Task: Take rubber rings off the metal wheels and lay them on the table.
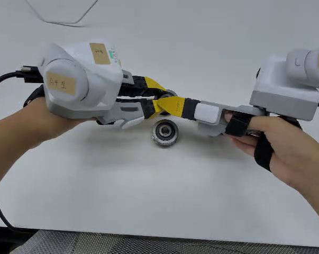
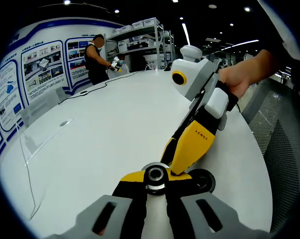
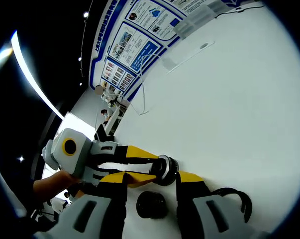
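spare wheel [image 1: 165, 132]: loose on the worktop [image 1: 148, 201], nearest the person and just below the two tools. Neither tool touches it, as far as I can tell. Its dark outer band looks like a rubber ring in place.
left tool [image 1: 158, 98]: clenched on the held wheel [image 2: 155, 178], a yellow tip on either side. The wheel looks lifted off the worktop.
right tool [image 3: 153, 178]: released, jaws spread. It comes in opposite the left tool, with one yellow tip against the held wheel's rim.
progress: early, I'd say. One ring is being worked at and I can't make out any laid down, so both wheels are left to strip.
hard to see: jaw tips cover the held wheel's rim, so I can't tell if its ring is on, half off or gone. In the head view the right tool's second tip is hidden.
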### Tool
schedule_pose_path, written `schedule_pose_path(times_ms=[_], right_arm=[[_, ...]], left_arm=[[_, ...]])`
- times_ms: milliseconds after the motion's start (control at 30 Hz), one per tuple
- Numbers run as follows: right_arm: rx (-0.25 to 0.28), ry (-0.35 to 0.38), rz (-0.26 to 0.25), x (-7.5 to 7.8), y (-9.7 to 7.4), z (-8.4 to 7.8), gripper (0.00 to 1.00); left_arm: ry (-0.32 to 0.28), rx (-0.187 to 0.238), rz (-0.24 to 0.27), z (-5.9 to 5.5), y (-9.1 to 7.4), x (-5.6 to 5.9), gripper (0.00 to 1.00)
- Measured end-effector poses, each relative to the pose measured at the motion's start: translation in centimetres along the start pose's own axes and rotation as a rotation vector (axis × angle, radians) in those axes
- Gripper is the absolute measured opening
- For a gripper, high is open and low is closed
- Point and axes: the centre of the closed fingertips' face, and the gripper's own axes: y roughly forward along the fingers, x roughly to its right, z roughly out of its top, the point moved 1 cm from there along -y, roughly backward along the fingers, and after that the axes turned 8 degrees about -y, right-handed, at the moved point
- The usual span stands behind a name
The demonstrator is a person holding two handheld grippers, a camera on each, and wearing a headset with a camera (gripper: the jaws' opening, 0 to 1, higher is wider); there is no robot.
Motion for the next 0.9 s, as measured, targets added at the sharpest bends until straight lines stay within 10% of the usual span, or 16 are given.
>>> schedule_pose_path(times_ms=[900], right_arm=[[0.029, 0.072, -0.02, 0.47, -0.43, 0.07, 0.28]], left_arm=[[0.003, -0.001, 0.003, -0.11, 0.15, -0.07, 0.13]])
